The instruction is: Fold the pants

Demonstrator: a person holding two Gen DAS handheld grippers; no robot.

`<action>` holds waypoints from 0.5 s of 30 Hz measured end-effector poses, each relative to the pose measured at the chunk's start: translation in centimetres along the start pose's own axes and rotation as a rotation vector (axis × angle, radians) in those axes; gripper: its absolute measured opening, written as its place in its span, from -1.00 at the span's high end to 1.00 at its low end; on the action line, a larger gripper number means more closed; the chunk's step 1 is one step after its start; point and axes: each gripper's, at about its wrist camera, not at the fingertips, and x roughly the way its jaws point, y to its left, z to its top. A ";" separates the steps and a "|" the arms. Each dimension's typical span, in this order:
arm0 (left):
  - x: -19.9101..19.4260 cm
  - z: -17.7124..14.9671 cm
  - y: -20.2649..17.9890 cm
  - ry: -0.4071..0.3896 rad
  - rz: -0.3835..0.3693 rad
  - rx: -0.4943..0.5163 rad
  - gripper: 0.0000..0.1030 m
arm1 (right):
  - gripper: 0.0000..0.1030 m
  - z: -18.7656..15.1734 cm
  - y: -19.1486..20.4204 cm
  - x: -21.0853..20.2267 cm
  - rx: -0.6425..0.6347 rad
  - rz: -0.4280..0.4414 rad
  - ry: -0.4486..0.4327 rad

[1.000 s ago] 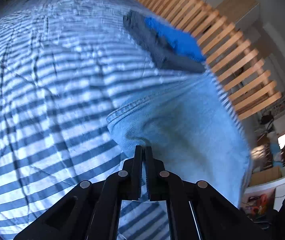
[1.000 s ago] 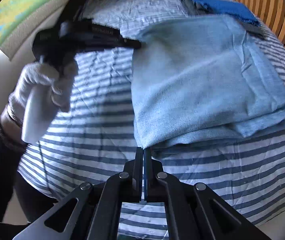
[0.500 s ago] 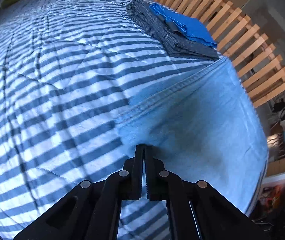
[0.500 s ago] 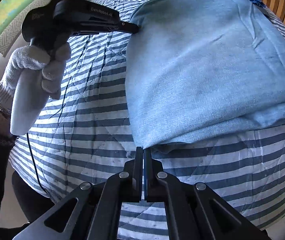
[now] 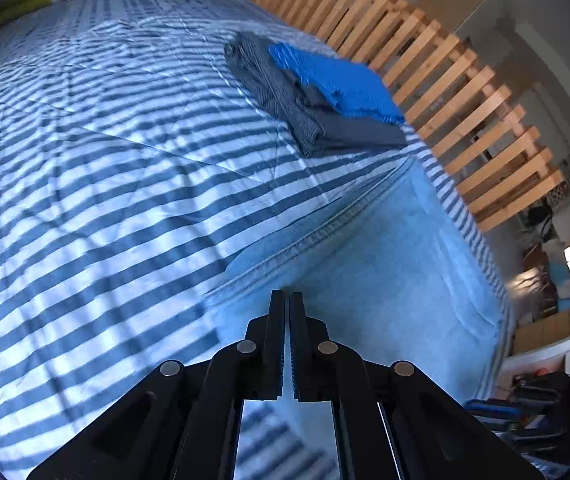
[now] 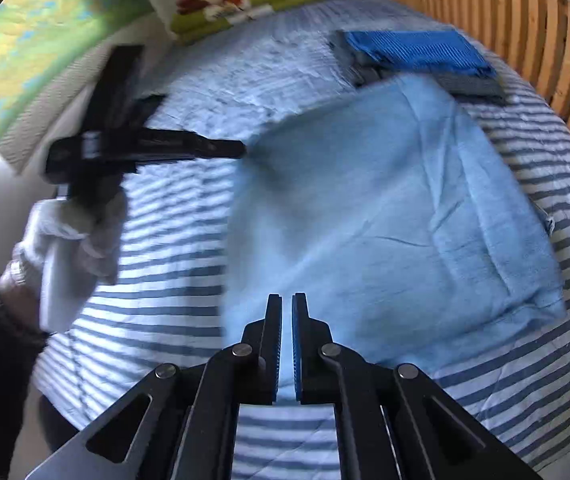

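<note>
Light-blue pants (image 6: pixel 385 216) lie folded into a slab on the striped bed (image 5: pixel 85 160) beside an earlier stack of clothes (image 5: pixel 317 96) — left gripper (image 5: pixel 286 300) pinched at a corner, right gripper (image 6: pixel 286 304) just parting, nothing visibly clamped — seemingly letting the fold settle.

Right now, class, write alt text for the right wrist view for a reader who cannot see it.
Folded light-blue denim pants lie on a blue-and-white striped quilt. The right hand-held gripper hovers at their near edge, the left hand-held gripper at their far corner; folded dark grey and bright blue clothes lie behind.
</note>
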 end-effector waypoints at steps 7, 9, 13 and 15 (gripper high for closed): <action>0.5 0.7 0.8 -0.014 0.084 -0.010 0.97 | 0.98 -2.5 -4.1 2.1 0.072 0.005 0.148; -1.5 -0.2 -0.8 -0.044 0.041 -0.003 0.96 | 0.91 -1.8 -4.3 -0.3 0.079 0.027 0.088; -2.6 -5.0 -6.5 -0.007 -0.121 0.106 0.95 | 0.81 0.6 -6.5 -3.2 0.107 -0.007 -0.058; -1.0 -8.1 -9.2 0.079 -0.212 0.144 0.95 | 0.80 1.8 -8.2 -2.4 0.143 -0.029 -0.071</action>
